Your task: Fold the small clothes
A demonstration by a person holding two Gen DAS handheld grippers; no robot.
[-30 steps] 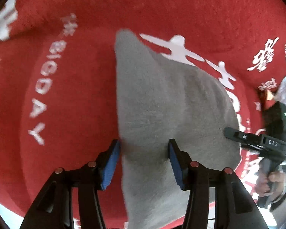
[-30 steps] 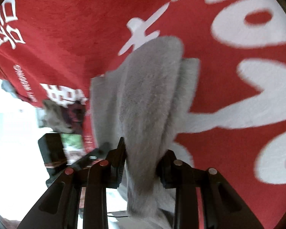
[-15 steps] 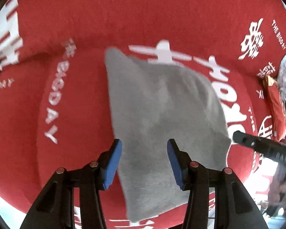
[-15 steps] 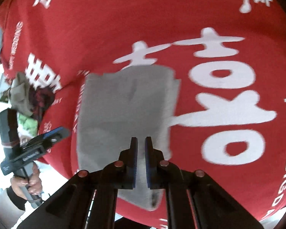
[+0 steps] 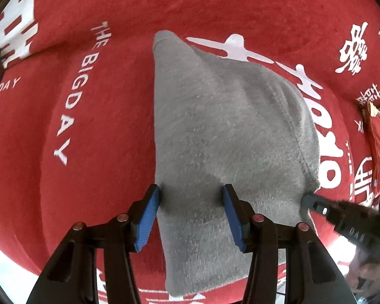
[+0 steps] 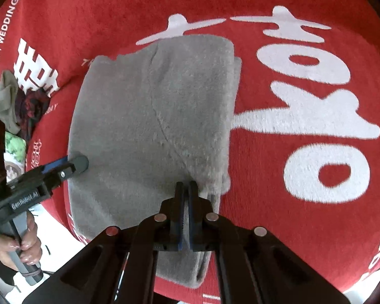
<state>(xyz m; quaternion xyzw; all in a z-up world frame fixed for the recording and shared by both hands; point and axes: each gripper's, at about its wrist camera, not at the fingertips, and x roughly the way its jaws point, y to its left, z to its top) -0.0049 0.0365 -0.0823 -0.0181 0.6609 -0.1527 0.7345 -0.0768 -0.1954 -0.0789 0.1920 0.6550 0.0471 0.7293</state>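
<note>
Folded grey garment (image 6: 152, 116) lies flat on the red printed cloth (image 6: 316, 202) covering the surface, at frame centre in both views. Left claw (image 5: 191, 215) stands half open over the garment's near left edge, blue pads (image 5: 147, 217) astride the fabric without pinching it. Right claw (image 6: 186, 202) is fully closed with nothing between its jaws, its tips over the garment's near right fold. A heap of other clothes (image 6: 17, 106) sits at left edge of the right view.

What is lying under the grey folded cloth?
The grey cloth lies on a red cover with white lettering. Part of a large white character disappears under its far edge. Whatever else lies beneath is covered and cannot be seen.
</note>
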